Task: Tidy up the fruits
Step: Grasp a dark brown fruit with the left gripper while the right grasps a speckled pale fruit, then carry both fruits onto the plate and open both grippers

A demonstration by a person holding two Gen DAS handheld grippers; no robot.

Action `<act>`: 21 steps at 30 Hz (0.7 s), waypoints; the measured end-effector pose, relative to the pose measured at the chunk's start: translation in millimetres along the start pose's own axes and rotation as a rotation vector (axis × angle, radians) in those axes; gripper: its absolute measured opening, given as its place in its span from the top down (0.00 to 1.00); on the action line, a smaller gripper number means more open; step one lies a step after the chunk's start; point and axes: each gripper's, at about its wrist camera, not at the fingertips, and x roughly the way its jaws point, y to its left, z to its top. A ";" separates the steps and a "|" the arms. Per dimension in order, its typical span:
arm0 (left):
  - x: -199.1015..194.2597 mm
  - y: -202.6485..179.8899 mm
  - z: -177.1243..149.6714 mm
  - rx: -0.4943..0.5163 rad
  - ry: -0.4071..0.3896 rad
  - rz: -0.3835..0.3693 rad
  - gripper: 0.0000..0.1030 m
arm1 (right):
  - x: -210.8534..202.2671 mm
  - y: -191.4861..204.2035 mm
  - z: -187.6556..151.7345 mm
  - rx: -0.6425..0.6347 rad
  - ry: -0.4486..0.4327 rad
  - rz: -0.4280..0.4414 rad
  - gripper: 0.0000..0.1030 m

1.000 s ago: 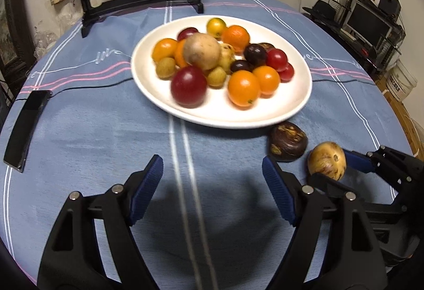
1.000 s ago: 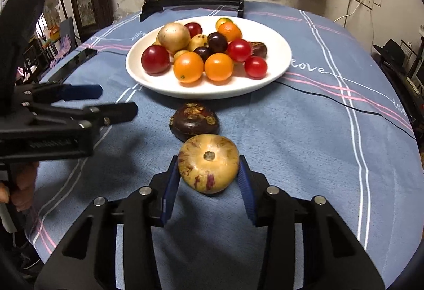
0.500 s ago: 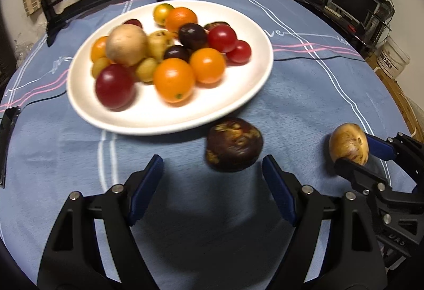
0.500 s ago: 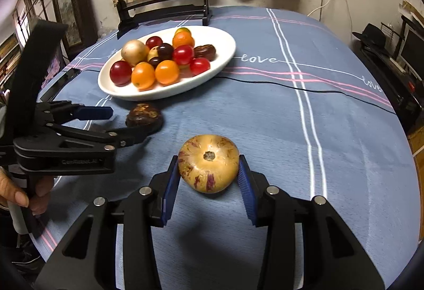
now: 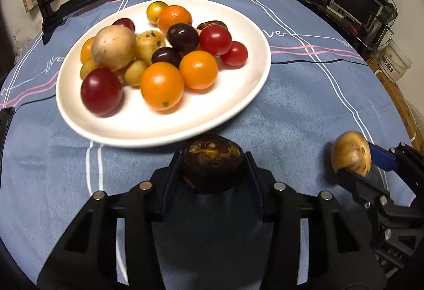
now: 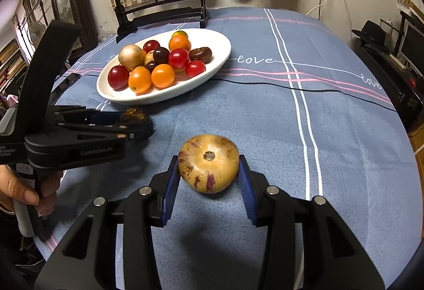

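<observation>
The table, under its blue cloth, is the biggest thing in front of me; its rim curves away at my three o'clock in the right wrist view, and the cloth between three and one o'clock lies bare, the widest open run I have. One white plate sits at my twelve in the left wrist view, its near edge just beyond the dark fruit and close above it; I cannot tell whether they touch.

On the plate I count about fifteen pieces: one big tan fruit, the largest, at ten o'clock of the pile; four orange ones, the foremost orange fruit nearest me; four red ones, the dark red fruit at the plate's eight o'clock; two near-black plums; roughly three small yellow ones; one brown one at the far side. Some hide behind others, so the count is rough.

Off the plate lie two fruits. My right tongs pinch the tan streaked fruit, both blue pads against its sides. My left tongs are closing on the dark brown fruit, which sits between the pads, flanks pressed. The two tongs stand near each other, left at the right's nine o'clock.
</observation>
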 end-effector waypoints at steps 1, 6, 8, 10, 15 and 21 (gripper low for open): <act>-3.3 2.5 -1.5 -0.001 -0.003 -0.007 0.54 | -0.2 0.7 0.7 -0.001 -0.001 0.001 0.58; -23.4 7.1 -5.8 0.013 -0.037 -0.011 0.54 | -1.1 10.0 10.6 -0.014 -0.011 0.015 0.58; -34.1 10.6 -3.6 0.018 -0.062 -0.007 0.54 | -1.9 16.5 17.2 -0.027 -0.023 0.023 0.58; -43.0 15.5 -0.2 0.020 -0.084 -0.001 0.54 | -2.4 23.2 25.5 -0.042 -0.034 0.032 0.58; -57.6 29.8 10.7 0.012 -0.121 0.020 0.54 | 0.1 36.9 42.9 -0.065 -0.056 0.051 0.58; -62.7 47.8 31.5 0.004 -0.151 0.050 0.54 | 8.6 50.1 74.2 -0.085 -0.086 0.062 0.58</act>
